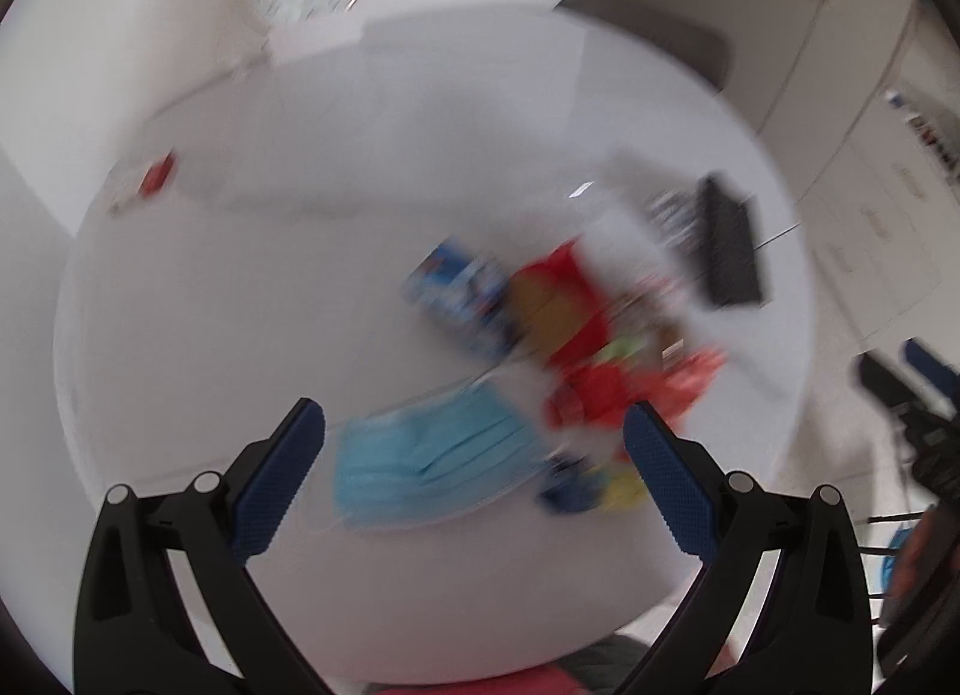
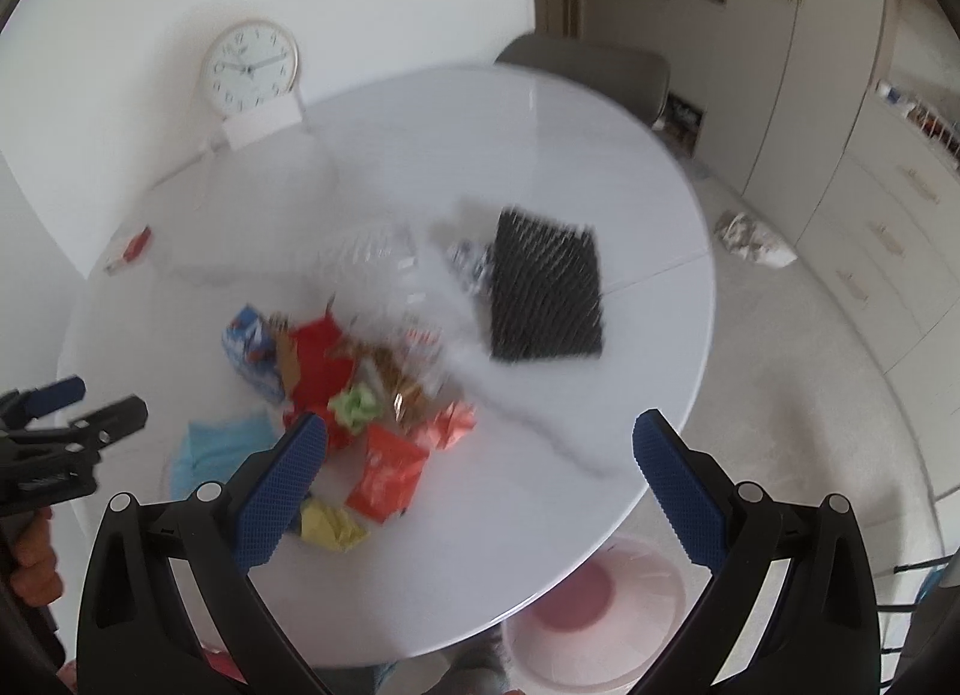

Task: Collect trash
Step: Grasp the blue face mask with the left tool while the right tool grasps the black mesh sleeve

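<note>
Both claws hang released over the white desk (image 2: pixel 540 167), gripping nothing. The left claw (image 1: pixel 474 425) frames a blue face mask (image 1: pixel 426 467) at lower centre. The right claw (image 2: pixel 480 437) sits at the bottom of its frame, with the blurred trash pile (image 2: pixel 354 383) at centre left and an orange wrapper (image 2: pixel 387 476) between its fingers. A pink bin (image 2: pixel 600 605) stands on the floor at lower right.

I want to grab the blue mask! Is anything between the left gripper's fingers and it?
No. In the left wrist view the blue mask lies right between the open left gripper fingers, nothing in the way.
</note>
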Demonstrator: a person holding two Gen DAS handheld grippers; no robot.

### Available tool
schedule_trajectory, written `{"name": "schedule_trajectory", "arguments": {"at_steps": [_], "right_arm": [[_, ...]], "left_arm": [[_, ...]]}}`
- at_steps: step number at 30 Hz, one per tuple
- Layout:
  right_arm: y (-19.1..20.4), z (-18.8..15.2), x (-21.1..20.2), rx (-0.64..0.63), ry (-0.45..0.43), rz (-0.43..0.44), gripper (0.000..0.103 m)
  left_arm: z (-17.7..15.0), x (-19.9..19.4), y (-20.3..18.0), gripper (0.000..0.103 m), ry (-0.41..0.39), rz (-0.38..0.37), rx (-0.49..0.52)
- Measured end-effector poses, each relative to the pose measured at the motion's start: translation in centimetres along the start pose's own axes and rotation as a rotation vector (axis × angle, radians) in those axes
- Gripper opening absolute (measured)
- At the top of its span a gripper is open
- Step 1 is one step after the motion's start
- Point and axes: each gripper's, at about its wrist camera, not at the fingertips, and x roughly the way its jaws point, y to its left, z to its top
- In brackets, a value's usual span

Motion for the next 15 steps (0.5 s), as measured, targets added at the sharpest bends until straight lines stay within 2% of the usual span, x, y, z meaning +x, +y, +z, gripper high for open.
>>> {"name": "schedule_trajectory", "arguments": {"at_steps": [3,5,8,13,15], "right_arm": [[0.0,-1.3,1.7,0.014,0.056,0.046,0.101],[0.0,-1.9,2.5,0.015,0.082,0.064,0.101],[0.4,-2.4,3.8,-0.007,0.116,0.066,0.101],[0.9,-2.5,4.8,-0.026,0.127,0.042,0.101],[0.9,-2.2,5.0,-0.027,0.128,0.028,0.101]], "left_arm": [[-2.1,3.3,2.3,0.095,0.073,0.036,-0.015],[-3.5,5.7,3.7,0.094,0.133,0.030,-0.052],[-4.7,8.1,5.0,0.092,0.173,0.000,-0.112],[-5.0,10.3,4.7,0.090,0.158,-0.023,-0.123],[-5.0,11.2,4.4,0.083,0.161,-0.038,-0.120]]}}
